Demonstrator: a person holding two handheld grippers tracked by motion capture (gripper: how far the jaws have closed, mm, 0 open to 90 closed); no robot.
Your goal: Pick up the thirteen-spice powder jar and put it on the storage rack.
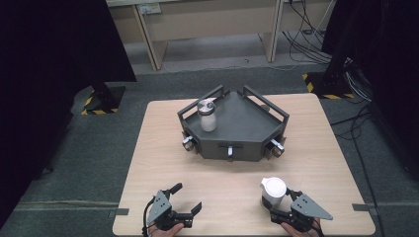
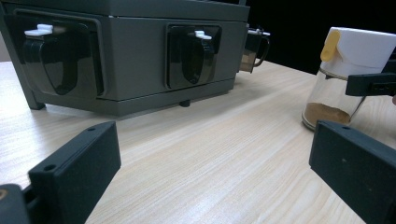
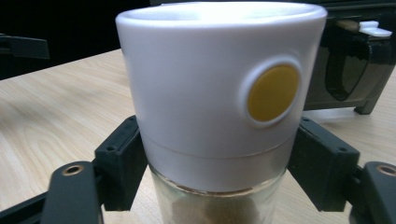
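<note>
The right tongs (image 1: 282, 201) sit at the near right of the tabletop (image 1: 158, 148), their two black jaws set on either side of a spice jar (image 1: 273, 191). In the right gripper view the jaws press against the jar (image 3: 219, 116) just below its lid, one on each side, so the tongs are clamped on it. The jar stands upright on the wood. It is clear glass with a tall white lid (image 3: 210, 79) that carries a round yellow button (image 3: 272, 92). A shallow layer of brown powder (image 2: 327, 113) lies in the bottom of the glass.

The left tongs (image 1: 187, 198) rest at the near left of the tabletop, jaws spread wide apart and holding nothing, with bare wood between them in the left gripper view. They are well apart from the jar.

Farther back, at the middle of the tabletop, stands a dark grey angular rack (image 1: 247, 133) with a railed tray top and jar holders on its front faces. A second jar (image 1: 207, 115), with a metal lid and pale contents, stands upright on the left part of that tray.
</note>
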